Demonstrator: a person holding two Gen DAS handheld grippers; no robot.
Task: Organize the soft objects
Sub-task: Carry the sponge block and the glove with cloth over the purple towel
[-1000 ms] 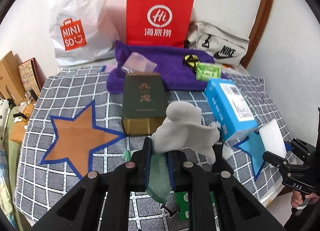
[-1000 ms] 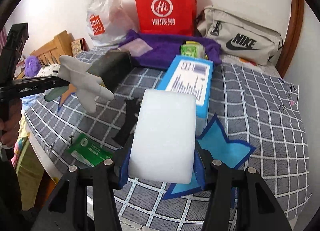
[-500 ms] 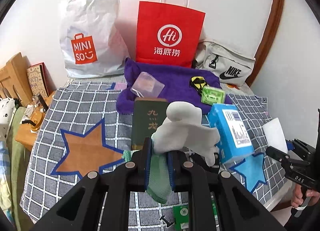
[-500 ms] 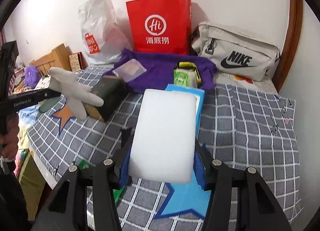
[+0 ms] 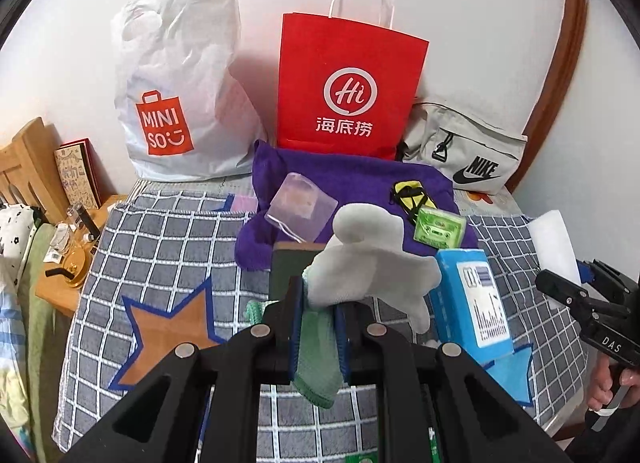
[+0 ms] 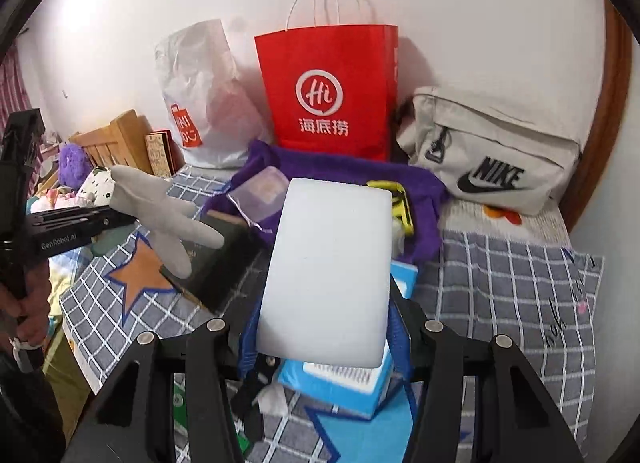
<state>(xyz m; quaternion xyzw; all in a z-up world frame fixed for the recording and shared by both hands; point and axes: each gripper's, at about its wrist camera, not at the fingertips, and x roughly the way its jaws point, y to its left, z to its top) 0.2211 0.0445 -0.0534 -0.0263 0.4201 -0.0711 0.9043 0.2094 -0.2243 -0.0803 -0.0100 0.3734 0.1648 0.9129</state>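
Glove (image 5: 372, 259) and sponge (image 6: 328, 271) higher than before

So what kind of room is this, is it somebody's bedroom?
Probably a bedroom. A checked blanket covers what looks like a bed, a wooden headboard stands alongside, and plush toys are piled near it.

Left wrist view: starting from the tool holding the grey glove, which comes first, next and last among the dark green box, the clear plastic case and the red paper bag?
1. Dark green box, just beyond the left tool, partly hidden behind the glove.
2. Clear plastic case, farther back on the purple towel.
3. Red paper bag, farthest, standing against the wall.
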